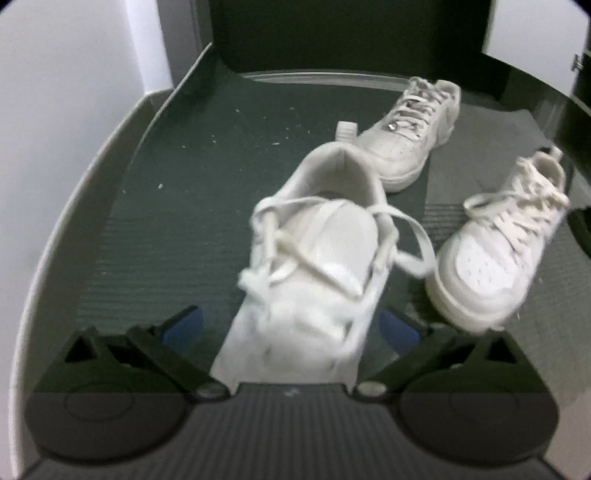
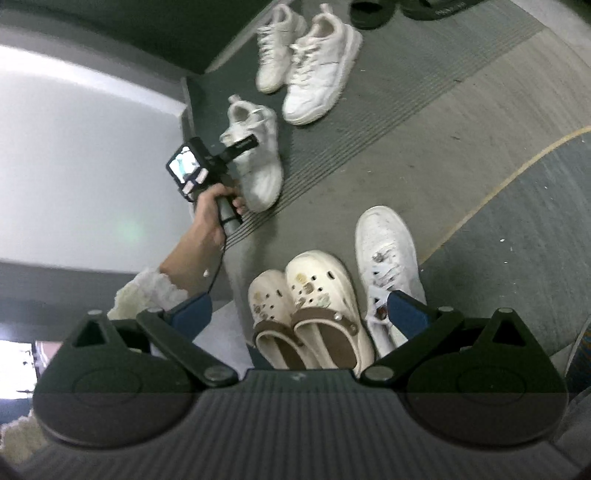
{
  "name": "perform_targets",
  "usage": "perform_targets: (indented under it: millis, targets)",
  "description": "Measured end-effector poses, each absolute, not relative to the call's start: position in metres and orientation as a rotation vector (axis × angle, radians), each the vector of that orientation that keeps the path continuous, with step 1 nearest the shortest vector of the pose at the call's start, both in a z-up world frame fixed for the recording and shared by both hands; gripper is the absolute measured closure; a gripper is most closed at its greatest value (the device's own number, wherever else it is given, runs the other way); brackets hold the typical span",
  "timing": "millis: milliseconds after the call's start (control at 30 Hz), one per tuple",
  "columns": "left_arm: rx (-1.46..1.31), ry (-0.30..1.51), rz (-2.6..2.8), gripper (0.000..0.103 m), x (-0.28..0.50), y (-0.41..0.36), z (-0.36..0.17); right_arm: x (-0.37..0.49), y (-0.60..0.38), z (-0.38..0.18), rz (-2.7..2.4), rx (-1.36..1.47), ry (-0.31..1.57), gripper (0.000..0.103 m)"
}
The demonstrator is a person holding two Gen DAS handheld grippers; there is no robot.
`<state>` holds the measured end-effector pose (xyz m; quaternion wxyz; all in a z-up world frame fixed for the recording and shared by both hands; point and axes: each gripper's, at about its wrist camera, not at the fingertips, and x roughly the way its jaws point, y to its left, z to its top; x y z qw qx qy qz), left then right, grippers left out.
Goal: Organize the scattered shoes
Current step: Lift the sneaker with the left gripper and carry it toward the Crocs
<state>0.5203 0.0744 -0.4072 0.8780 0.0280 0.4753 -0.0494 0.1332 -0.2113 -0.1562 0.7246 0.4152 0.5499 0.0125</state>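
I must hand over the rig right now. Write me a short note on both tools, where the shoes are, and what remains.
Left tool: shut on a white sneaker, toe toward the camera.
Right tool: open, empty, above the cream clogs.
Done: clogs side by side, a white lace-up shoe beside them; two white sneakers paired farther along the mat.
Left: place the held sneaker; black shoes at the far edge look untouched.

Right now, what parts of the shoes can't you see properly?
- Held sneaker, left wrist view: toe hidden below the left gripper; blurred.
- Cream clogs, right wrist view: heels covered by the right gripper body.
- Dark sandals, right wrist view: cut off by the top edge.
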Motion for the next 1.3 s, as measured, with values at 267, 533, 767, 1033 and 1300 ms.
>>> perform_targets:
  millis: [267,533,767,1033,1300]
  targets:
    - [0.222,0.980,-0.007,0.015,0.524,0.045,-0.447,0.143,-0.224,-0.167,-0.005,0.940,1.246,0.000]
    - [0.182,1.031,-0.052,0.019,0.485,0.060,-0.430,0.125,-0.228,-0.151,0.007,0.940,1.200,0.000]
    - [0.261,1.005,-0.187,0.019,0.420,0.051,-0.403,0.098,-0.217,-0.131,0.069,0.935,1.148,0.000]
    - [0.405,0.976,-0.429,0.019,0.352,0.014,-0.393,0.085,-0.211,-0.119,0.105,0.916,1.120,0.000]
    - [0.560,0.976,-0.524,0.016,0.336,-0.027,-0.411,0.079,-0.215,-0.118,0.077,0.902,1.121,0.000]
